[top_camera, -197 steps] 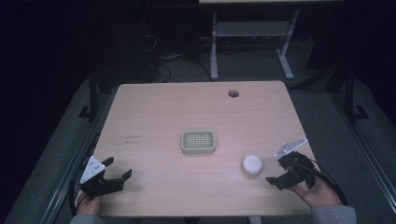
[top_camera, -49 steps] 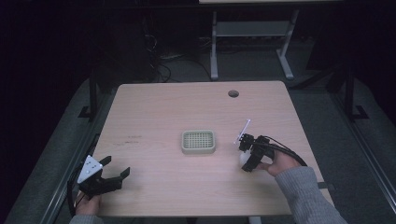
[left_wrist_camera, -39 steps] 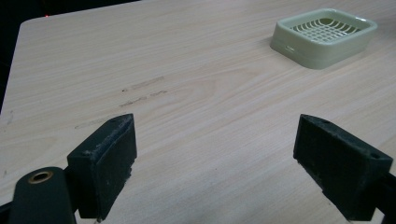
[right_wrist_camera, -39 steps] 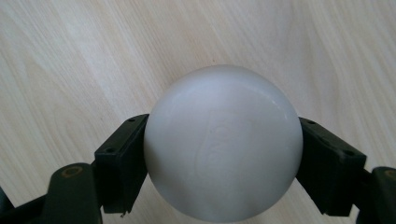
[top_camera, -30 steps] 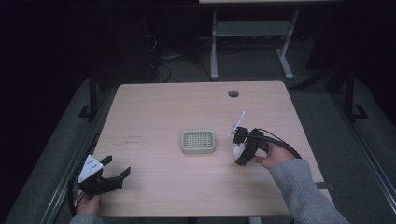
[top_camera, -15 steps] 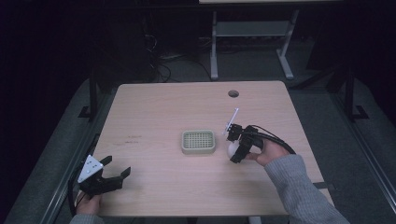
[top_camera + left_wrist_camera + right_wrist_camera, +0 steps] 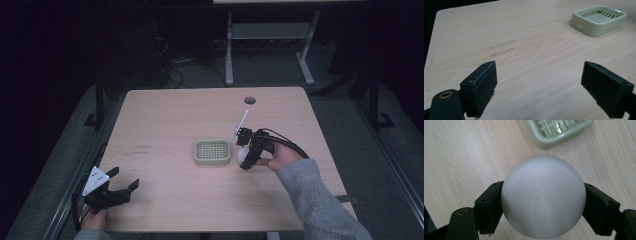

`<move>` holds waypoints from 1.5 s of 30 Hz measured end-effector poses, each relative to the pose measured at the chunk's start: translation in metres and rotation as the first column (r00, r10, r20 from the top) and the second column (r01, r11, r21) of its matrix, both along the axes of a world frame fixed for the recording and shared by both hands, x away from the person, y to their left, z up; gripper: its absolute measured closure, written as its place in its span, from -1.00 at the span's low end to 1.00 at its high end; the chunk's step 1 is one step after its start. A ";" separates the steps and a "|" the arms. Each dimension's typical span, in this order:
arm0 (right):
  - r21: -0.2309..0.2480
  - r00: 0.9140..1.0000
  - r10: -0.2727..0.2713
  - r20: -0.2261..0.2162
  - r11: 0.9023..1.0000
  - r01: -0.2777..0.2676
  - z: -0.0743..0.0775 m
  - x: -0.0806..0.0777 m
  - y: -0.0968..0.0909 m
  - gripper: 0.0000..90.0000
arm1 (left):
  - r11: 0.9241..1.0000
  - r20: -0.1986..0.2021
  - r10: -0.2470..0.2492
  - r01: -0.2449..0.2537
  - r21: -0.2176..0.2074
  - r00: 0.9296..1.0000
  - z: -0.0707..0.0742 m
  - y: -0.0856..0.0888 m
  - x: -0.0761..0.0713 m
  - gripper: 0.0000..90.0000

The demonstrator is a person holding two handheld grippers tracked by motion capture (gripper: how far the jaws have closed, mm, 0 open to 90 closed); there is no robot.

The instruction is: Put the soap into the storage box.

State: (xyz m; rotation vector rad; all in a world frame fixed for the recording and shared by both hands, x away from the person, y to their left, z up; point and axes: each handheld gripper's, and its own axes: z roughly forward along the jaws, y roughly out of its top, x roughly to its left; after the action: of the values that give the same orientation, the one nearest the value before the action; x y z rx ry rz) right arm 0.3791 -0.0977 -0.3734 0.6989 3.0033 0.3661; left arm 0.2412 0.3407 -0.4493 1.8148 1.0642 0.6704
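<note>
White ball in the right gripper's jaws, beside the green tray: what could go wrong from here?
1. The white ball is smooth and round, and the right gripper pinches it only at its two sides, so it could squirt out and roll across the table.
2. The green tray is shallow with a low rim, and a drop from height might bounce the ball out.

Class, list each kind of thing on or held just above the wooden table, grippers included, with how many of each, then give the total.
Grippers: 2, the left gripper and the right gripper
White ball: 1
Pale green slotted tray: 1
Total: 4
</note>
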 end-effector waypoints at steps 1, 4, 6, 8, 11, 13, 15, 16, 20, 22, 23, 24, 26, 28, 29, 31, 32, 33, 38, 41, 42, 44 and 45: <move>0.009 1.000 0.004 -0.004 1.000 -0.004 0.001 0.001 0.001 -0.48 | 1.000 -0.001 0.001 -0.001 0.000 1.000 0.000 0.000 0.000 -0.71; 0.011 1.000 0.009 -0.006 1.000 -0.009 0.002 0.004 0.007 -0.48 | 1.000 -0.001 -0.005 0.005 0.002 1.000 0.000 -0.001 0.001 -0.71; 0.011 1.000 0.014 -0.004 1.000 -0.014 0.002 0.005 0.009 -0.48 | 1.000 -0.002 -0.008 0.008 0.004 1.000 0.000 -0.002 0.001 -0.72; 0.006 1.000 0.018 -0.006 1.000 -0.018 0.003 0.009 0.014 -0.48 | 1.000 -0.006 -0.012 0.012 0.011 1.000 -0.001 -0.002 0.001 -0.71; 0.001 1.000 0.021 -0.006 1.000 -0.021 0.003 0.013 0.018 -0.48 | 1.000 -0.008 -0.010 0.010 0.008 1.000 -0.001 -0.002 0.001 -0.71; -0.002 1.000 0.024 -0.003 1.000 -0.024 0.004 0.015 0.021 -0.48 | 1.000 -0.007 -0.011 0.011 0.009 1.000 -0.001 -0.001 0.001 -0.71; -0.004 1.000 0.026 -0.005 1.000 -0.026 0.005 0.015 0.022 -0.48 | 1.000 -0.006 -0.009 0.009 0.008 1.000 -0.001 -0.001 0.001 -0.71; -0.006 1.000 0.029 -0.002 1.000 -0.029 0.005 0.016 0.024 -0.48 | 1.000 -0.005 -0.008 0.008 0.004 1.000 -0.001 -0.001 0.001 -0.71; 0.001 0.999 0.032 -0.001 0.999 -0.032 0.007 0.019 0.028 -0.48 | 1.000 -0.006 -0.003 0.003 0.007 1.000 -0.001 0.000 0.001 -0.71; -0.014 0.999 0.040 0.001 0.999 -0.040 0.006 0.019 0.033 -0.48 | 1.000 -0.006 -0.003 0.003 0.005 1.000 -0.001 0.000 0.001 -0.71; -0.016 0.999 0.045 0.002 0.999 -0.045 0.006 0.019 0.034 -0.48 | 1.000 -0.005 -0.004 0.004 0.008 1.000 0.000 0.000 0.001 -0.71; -0.016 0.999 0.045 0.002 0.999 -0.045 0.006 0.019 0.034 -0.48 | 1.000 -0.005 -0.004 0.004 0.008 1.000 0.000 0.000 0.001 -0.71; -0.016 0.999 0.051 0.001 0.999 -0.051 0.006 0.020 0.039 -0.48 | 1.000 -0.003 -0.003 0.003 0.008 1.000 0.000 0.001 0.000 -0.71; -0.020 0.998 0.055 0.001 0.998 -0.055 0.006 0.021 0.041 -0.48 | 1.000 -0.004 -0.002 0.002 0.009 1.000 0.000 0.001 0.000 -0.71; -0.023 0.998 0.057 0.001 0.998 -0.057 0.006 0.021 0.043 -0.48 | 1.000 -0.005 0.000 0.000 0.005 1.000 0.000 0.001 0.000 -0.71; -0.024 0.998 0.059 -0.003 0.998 -0.059 0.006 0.024 0.047 -0.48 | 1.000 -0.007 -0.001 0.001 0.008 1.000 0.000 0.001 0.000 -0.71; -0.024 0.998 0.059 -0.003 0.998 -0.059 0.006 0.024 0.047 -0.48 | 1.000 -0.007 -0.001 0.001 0.008 1.000 0.000 0.001 0.000 -0.71; -0.027 0.998 0.062 -0.003 0.998 -0.062 0.005 0.025 0.049 -0.48 | 1.000 -0.005 0.000 0.000 0.008 1.000 0.000 0.001 0.000 -0.71; -0.020 0.997 0.072 -0.007 0.997 -0.072 0.004 0.028 0.056 -0.48 | 1.000 -0.006 0.003 -0.003 0.004 1.000 0.000 0.001 0.000 -0.71; -0.024 0.997 0.074 -0.015 0.997 -0.075 0.001 0.031 0.061 -0.48 | 1.000 -0.005 0.005 -0.005 0.001 1.000 0.000 0.001 0.000 -0.71; -0.024 0.997 0.074 -0.015 0.997 -0.075 0.001 0.031 0.061 -0.48 | 1.000 -0.005 0.005 -0.005 0.001 1.000 0.000 0.001 0.000 -0.71; -0.022 0.997 0.079 -0.020 0.997 -0.079 -0.001 0.034 0.063 -0.48 | 1.000 -0.004 0.006 -0.006 0.001 1.000 0.000 0.001 0.000 -0.71; -0.022 0.997 0.079 -0.020 0.997 -0.079 -0.001 0.034 0.063 -0.48 | 1.000 -0.004 0.006 -0.006 0.001 1.000 0.000 0.001 0.000 -0.71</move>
State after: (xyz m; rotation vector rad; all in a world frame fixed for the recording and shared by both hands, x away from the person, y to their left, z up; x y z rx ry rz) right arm 0.4129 -0.0342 -0.3746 0.5865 3.0545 0.3297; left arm 0.2408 0.3418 -0.4496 1.8150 1.0726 0.6713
